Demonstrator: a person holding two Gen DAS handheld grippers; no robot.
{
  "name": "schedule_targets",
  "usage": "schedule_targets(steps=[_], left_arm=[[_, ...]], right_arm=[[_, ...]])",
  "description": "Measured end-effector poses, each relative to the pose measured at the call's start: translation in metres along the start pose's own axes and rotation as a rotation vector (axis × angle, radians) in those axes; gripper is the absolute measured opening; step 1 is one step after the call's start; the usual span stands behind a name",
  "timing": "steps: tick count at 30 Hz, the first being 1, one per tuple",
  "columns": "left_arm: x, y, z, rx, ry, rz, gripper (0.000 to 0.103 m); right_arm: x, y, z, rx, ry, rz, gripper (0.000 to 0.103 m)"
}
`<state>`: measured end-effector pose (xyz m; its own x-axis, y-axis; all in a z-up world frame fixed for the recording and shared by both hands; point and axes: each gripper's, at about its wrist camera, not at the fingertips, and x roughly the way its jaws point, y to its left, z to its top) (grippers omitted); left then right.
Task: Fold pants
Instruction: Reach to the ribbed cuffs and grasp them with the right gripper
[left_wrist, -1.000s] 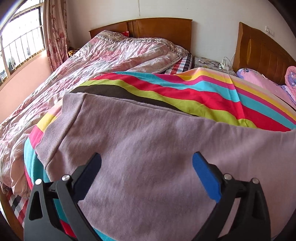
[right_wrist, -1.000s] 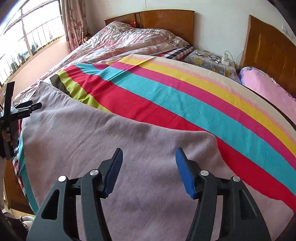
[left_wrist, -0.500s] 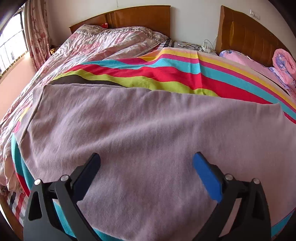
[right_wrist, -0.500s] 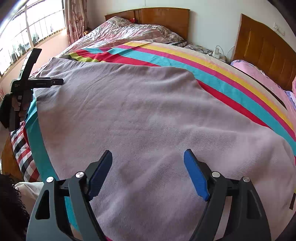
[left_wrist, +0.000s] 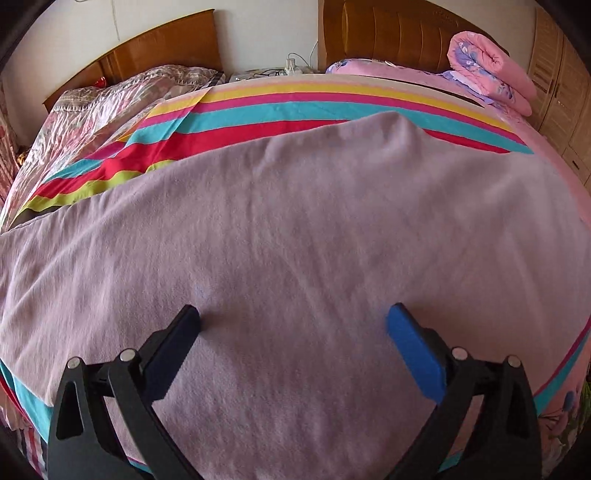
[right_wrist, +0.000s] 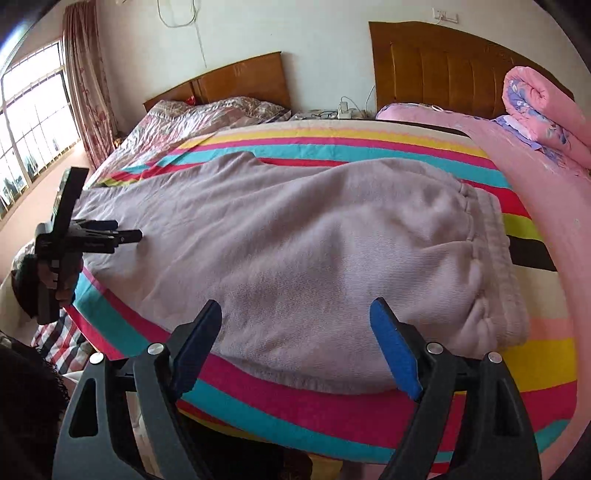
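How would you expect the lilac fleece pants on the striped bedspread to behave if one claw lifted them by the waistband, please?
The lilac fleece pants would probably droop and trail: they lie limp, with soft wrinkles following the striped bedspread. The thick, gathered elastic waistband looks bulky enough to pinch firmly. The fuzzy knit probably clings instead of sliding, so pushing may bunch it.

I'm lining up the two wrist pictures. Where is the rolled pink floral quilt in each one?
Left wrist: rolled pink floral quilt at top right, near the wardrobe.
Right wrist: the quilt at the far right edge, upper part.
Shared landmark: the taller wooden headboard just left of it.
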<state>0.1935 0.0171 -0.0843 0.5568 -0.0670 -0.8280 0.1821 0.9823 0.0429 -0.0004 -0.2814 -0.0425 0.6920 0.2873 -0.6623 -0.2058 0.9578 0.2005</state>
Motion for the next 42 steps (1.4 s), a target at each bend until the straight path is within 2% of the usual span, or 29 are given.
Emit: schedule_targets(steps=[3, 6, 9, 13, 15, 17, 18, 20, 21, 22, 24, 25, 28, 30, 32, 36, 38, 40, 41, 42], left_arm=[[-0.023, -0.017, 0.003, 0.023, -0.087, -0.02, 0.101], [-0.035, -0.047, 0.006, 0.089, -0.151, -0.056, 0.101], [-0.032, -0.075, 0.009, 0.169, -0.151, -0.077, 0.102], [-0.016, -0.092, 0.0, 0.228, -0.111, -0.076, 0.102], [-0.006, -0.093, -0.007, 0.24, -0.08, -0.066, 0.102], [-0.006, -0.086, -0.014, 0.212, -0.083, -0.098, 0.102], [-0.004, -0.084, -0.013, 0.203, -0.074, -0.112, 0.102], [-0.003, -0.083, -0.014, 0.196, -0.067, -0.125, 0.102], [-0.003, -0.082, -0.014, 0.195, -0.068, -0.129, 0.102], [-0.003, -0.081, -0.015, 0.193, -0.067, -0.132, 0.102], [-0.003, -0.08, -0.016, 0.191, -0.067, -0.14, 0.102], [-0.004, -0.079, -0.017, 0.189, -0.066, -0.143, 0.102], [-0.005, -0.079, -0.017, 0.191, -0.067, -0.145, 0.102], [-0.005, -0.08, -0.017, 0.191, -0.067, -0.146, 0.102], [-0.005, -0.08, -0.017, 0.191, -0.067, -0.146, 0.102], [-0.006, -0.08, -0.016, 0.188, -0.067, -0.143, 0.102], [-0.006, -0.079, -0.016, 0.186, -0.067, -0.145, 0.102], [-0.006, -0.079, -0.016, 0.185, -0.067, -0.148, 0.102], [-0.005, -0.079, -0.016, 0.185, -0.067, -0.149, 0.102], [-0.005, -0.078, -0.016, 0.185, -0.067, -0.151, 0.102]], right_arm=[[-0.038, -0.052, -0.017, 0.235, -0.088, 0.015, 0.079], [-0.046, -0.094, -0.04, 0.437, -0.075, 0.037, 0.074], [-0.037, -0.105, -0.046, 0.487, -0.043, 0.066, 0.073], [-0.009, -0.101, -0.035, 0.5, 0.03, 0.091, 0.075], [-0.003, -0.096, -0.028, 0.493, 0.066, 0.087, 0.075], [0.004, -0.095, -0.022, 0.507, 0.089, 0.104, 0.077], [0.004, -0.098, -0.02, 0.525, 0.087, 0.066, 0.074], [-0.003, -0.109, -0.017, 0.585, 0.059, -0.097, 0.075], [-0.006, -0.119, -0.018, 0.636, 0.039, -0.106, 0.075], [-0.005, -0.127, -0.022, 0.687, 0.026, -0.066, 0.076], [-0.006, -0.133, -0.025, 0.709, 0.001, -0.005, 0.076], [-0.006, -0.136, -0.029, 0.731, -0.016, 0.055, 0.076], [-0.014, -0.149, -0.045, 0.818, -0.079, 0.147, 0.069], [-0.013, -0.148, -0.046, 0.805, -0.052, 0.138, 0.069], [-0.01, -0.138, -0.038, 0.734, -0.014, 0.106, 0.071], [0.007, -0.105, -0.01, 0.579, 0.099, -0.013, 0.089], [0.016, -0.095, -0.001, 0.524, 0.137, -0.067, 0.09], [0.019, -0.091, 0.001, 0.518, 0.136, -0.072, 0.09], [0.02, -0.09, 0.0, 0.514, 0.132, -0.07, 0.087], [0.019, -0.093, -0.001, 0.522, 0.118, -0.071, 0.079]])
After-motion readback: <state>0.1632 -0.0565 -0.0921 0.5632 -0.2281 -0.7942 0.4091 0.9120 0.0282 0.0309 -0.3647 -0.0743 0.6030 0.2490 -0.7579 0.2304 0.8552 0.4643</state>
